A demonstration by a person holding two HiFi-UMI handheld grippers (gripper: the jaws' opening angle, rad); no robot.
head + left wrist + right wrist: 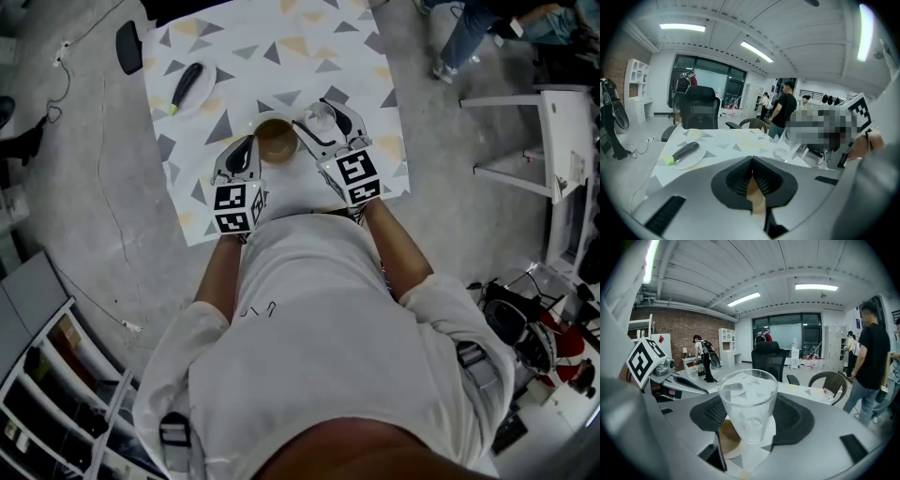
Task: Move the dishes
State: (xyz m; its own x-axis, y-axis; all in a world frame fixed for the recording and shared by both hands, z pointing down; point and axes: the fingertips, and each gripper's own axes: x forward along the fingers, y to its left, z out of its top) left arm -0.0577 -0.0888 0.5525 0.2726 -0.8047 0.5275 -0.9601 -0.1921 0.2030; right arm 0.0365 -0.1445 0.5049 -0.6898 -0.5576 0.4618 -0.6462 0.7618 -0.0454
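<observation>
Clear glass fills the middle of the right gripper view: a tall tumbler [748, 404] stands upright between the jaws of the right gripper [750, 420]. They are spread wide, with a dark ribbed pad against each side of the tumbler. From the head view the same tumbler [320, 118] sits over the near part of the table [281, 56], which is covered by a white cloth printed with grey and yellow triangles. Just to its left is a brown bowl [275, 141], and in the right gripper view the bowl [726, 437] shows low and left behind the tumbler's base. The left gripper [249, 148] reaches to the bowl's left rim. In its own view the jaws [752, 161] are drawn together, the tips meeting and a thin tan strip of the bowl's wall pinched between the pads. Well apart from both, toward the far left corner of the table, lies a white plate [200, 97] carrying a long dark vegetable with a green end [186, 86]. The left gripper view shows that plate [693, 161] beyond the jaws.
</observation>
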